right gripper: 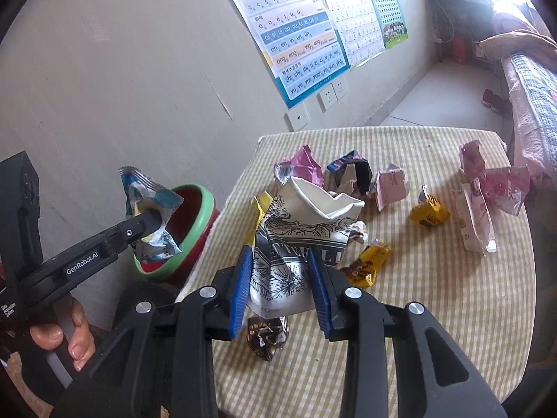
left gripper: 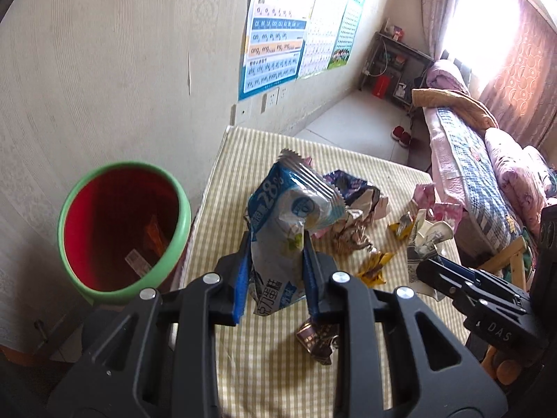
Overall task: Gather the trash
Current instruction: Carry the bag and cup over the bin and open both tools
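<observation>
Both tongs hold trash above the tabletop, with the bin close by.

The tabletop (right gripper: 435,296) sits with its left edge beside the bin (left gripper: 87,278), so lifted trash likely has a short trip. More wrappers (right gripper: 431,210) lie scattered toward the far edge and right side. The right tongs (right gripper: 280,287) are clamped on a crushed cup (right gripper: 306,230). The left tongs (left gripper: 276,280) are clamped on a blue wrapper (left gripper: 292,205), pinched low, so its top flops free.
</observation>
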Motion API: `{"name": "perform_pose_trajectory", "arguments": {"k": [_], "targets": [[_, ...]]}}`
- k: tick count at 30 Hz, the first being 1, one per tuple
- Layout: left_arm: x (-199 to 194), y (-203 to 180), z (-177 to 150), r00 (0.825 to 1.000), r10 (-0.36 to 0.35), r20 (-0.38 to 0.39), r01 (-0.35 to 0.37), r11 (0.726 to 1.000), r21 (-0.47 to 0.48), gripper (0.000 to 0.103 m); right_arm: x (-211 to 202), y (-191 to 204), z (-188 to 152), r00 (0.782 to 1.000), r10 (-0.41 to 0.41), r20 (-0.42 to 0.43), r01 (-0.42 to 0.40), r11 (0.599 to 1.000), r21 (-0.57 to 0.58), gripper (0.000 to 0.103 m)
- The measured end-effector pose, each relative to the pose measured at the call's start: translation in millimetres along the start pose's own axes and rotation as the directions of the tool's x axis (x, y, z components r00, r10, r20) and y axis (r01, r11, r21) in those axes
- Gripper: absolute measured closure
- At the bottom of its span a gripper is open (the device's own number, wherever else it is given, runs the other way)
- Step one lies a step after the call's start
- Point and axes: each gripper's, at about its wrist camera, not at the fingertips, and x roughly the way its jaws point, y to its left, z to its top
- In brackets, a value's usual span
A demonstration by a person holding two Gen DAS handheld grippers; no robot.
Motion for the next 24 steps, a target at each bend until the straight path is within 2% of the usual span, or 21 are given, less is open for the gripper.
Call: {"name": "perform_pose_trajectory", "arguments": {"k": [10, 24], "targets": [[-11, 5, 7, 0.999, 0.035, 0.036, -0.035, 0.999, 0.003, 0.077, -15, 17, 17, 0.998, 0.02, 0.056, -0.02, 1.0, -0.01, 0.071], [-10, 24, 6, 0.997, 0.063, 0.042, -0.062, 0.998, -0.033, 0.077, -6, 27, 20, 0.999, 0.027, 0.044, -0.025, 0.999, -0.035, 0.07]]}}
